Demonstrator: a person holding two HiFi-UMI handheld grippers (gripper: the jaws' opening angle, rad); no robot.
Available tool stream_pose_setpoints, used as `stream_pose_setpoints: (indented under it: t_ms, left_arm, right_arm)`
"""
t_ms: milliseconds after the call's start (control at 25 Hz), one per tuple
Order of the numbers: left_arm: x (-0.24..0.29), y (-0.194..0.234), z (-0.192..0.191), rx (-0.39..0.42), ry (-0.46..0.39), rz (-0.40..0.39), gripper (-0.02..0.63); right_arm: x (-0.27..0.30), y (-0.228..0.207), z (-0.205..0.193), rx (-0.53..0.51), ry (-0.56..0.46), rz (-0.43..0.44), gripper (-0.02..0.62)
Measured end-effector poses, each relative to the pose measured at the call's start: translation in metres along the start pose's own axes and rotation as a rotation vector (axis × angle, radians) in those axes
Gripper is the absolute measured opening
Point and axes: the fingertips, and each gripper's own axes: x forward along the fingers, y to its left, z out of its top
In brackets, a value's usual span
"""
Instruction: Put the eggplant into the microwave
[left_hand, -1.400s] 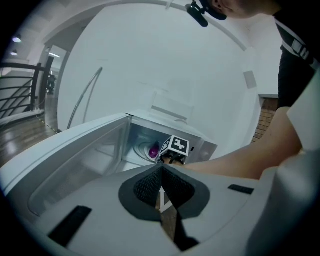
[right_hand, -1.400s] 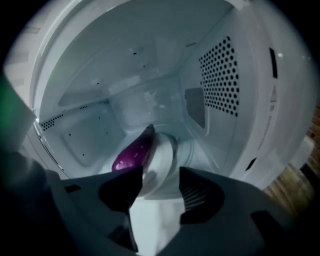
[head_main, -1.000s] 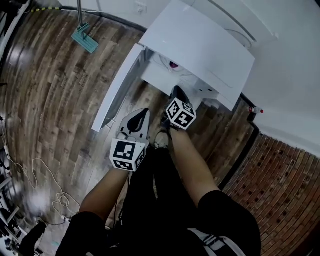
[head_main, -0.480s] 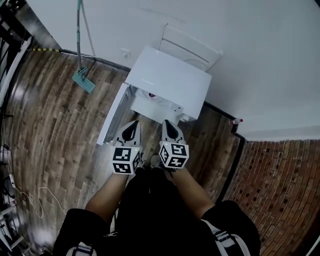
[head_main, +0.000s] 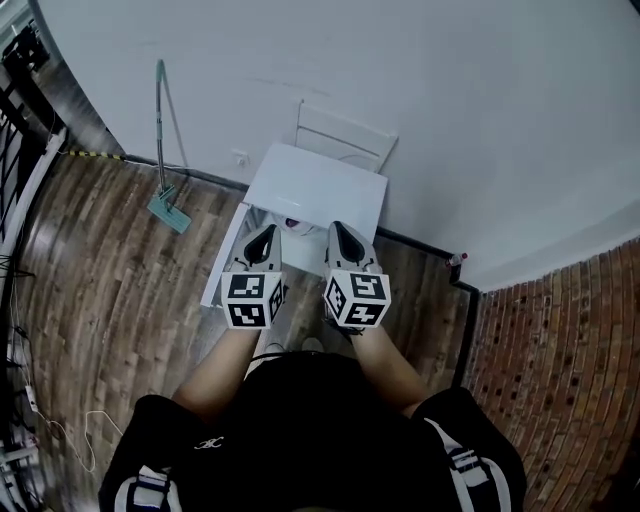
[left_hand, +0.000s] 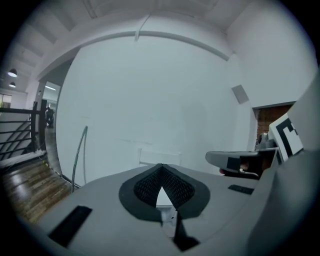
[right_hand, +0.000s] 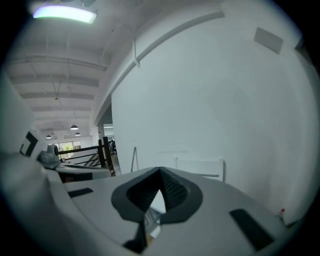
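The white microwave stands on the floor against the wall, with its door swung open to the left. A small purple bit of the eggplant shows inside the cavity. My left gripper and right gripper hang side by side high above the microwave's front, both shut with nothing in them. The left gripper and the right gripper each look level at the white wall, tips together, in their own views.
A mop leans on the wall to the left. A white frame stands behind the microwave. A small red-capped bottle sits by the baseboard at right. Wood flooring lies on the left, brick-pattern flooring on the right.
Both grippers have risen well away from the microwave, staying shut. The head view has pulled back, so the microwave looks smaller and farther below.
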Motion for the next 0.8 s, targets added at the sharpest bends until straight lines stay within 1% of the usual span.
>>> stream_pose_setpoints:
  t_ms: [80,160,480,680,800]
  left_arm:
    - [-0.002,0.000,0.009,0.011,-0.004,0.005,-0.009]
    - [-0.001,0.000,0.012,0.011,-0.001,0.004,-0.009]
    - [0.006,0.001,0.013,-0.001,0.030,0.004,-0.009]
    - [0.004,0.000,0.019,0.002,-0.018,-0.006,-0.009]
    - [0.004,0.004,0.020,0.003,-0.032,-0.012,-0.009]
  right_arm:
    - [-0.003,0.003,0.017,-0.010,-0.029,0.012,0.012]
    - [-0.002,0.005,0.025,-0.018,-0.040,0.014,0.012]
    - [0.003,0.009,0.021,-0.020,-0.024,0.016,0.012]
    - [0.005,0.014,0.023,-0.029,-0.036,0.032,0.012]
    - [0.007,0.016,0.023,-0.029,-0.042,0.032,0.012]
